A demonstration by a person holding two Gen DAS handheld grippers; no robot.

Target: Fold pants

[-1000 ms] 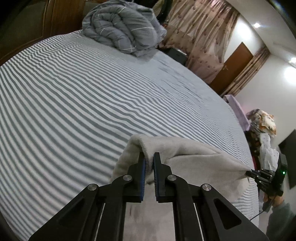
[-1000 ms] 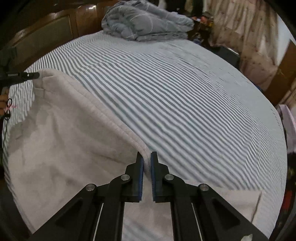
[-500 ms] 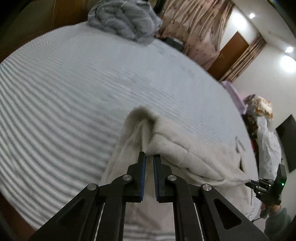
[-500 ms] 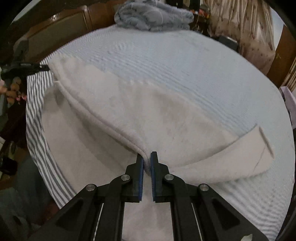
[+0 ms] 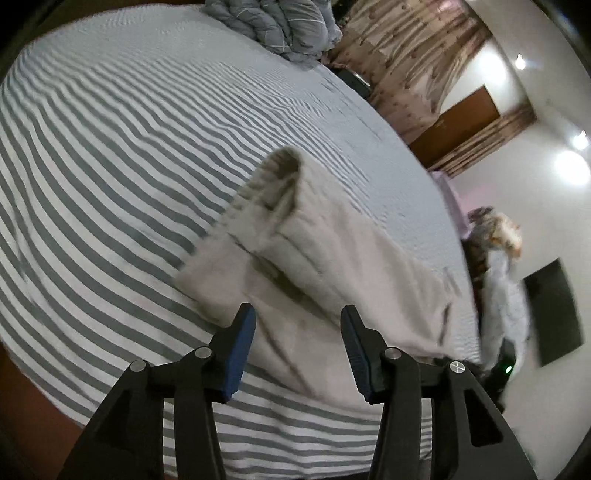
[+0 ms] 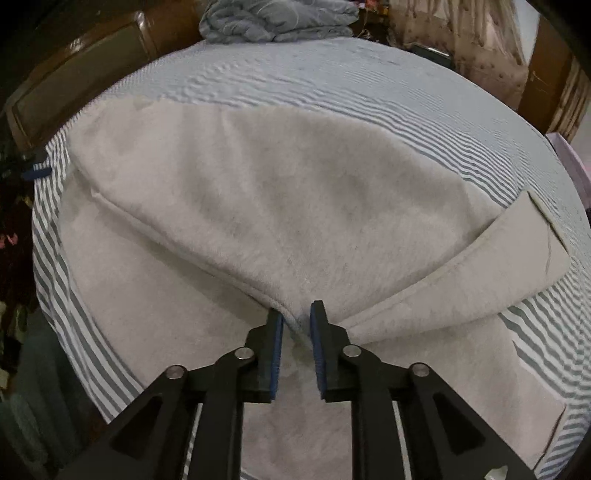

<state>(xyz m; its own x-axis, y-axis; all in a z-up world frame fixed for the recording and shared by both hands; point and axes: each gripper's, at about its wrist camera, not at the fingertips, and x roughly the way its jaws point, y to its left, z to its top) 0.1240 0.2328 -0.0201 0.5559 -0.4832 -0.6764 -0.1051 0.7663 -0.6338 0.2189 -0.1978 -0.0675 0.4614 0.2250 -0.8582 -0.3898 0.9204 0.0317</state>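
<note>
The pants [image 6: 280,206] are lying folded over on the striped bed [image 5: 110,147]. The left claw [image 5: 297,332] is gaping wide; the right claw [image 6: 295,325] is narrowly parted, perhaps brushing the fold. Back straight off without dragging it.

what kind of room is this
Most likely a bedroom: a wide bed with a striped sheet, a rolled grey quilt at its far end, a wooden headboard, and curtains beside a door.
</note>
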